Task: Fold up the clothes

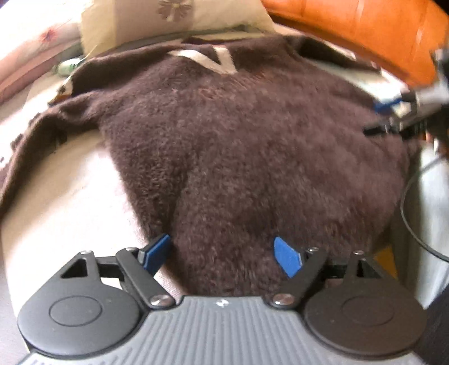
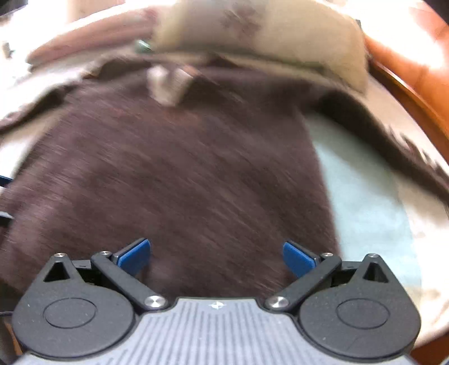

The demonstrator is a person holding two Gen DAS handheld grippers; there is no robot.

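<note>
A fuzzy dark brown sweater (image 1: pixel 238 146) with a white V neck (image 1: pixel 216 60) lies spread on a pale padded surface (image 1: pixel 70 213), collar away from me. One sleeve (image 1: pixel 42 132) trails off to the left. My left gripper (image 1: pixel 221 247) hovers over the sweater's near hem, its blue pads (image 1: pixel 286 257) wide apart with nothing pinched between them. In the blurred right wrist view the same sweater (image 2: pixel 174 174) fills the frame, and my right gripper (image 2: pixel 216 252) stands open above it. The right gripper (image 1: pixel 393 112) also shows at the sweater's right edge in the left wrist view.
A cream cushion with a flower print (image 1: pixel 168 19) leans at the back. An orange leather backrest (image 1: pixel 364 31) curves along the back right. A dark cable (image 1: pixel 407 207) hangs at the right. A small green and white object (image 1: pixel 67 66) lies near the left sleeve.
</note>
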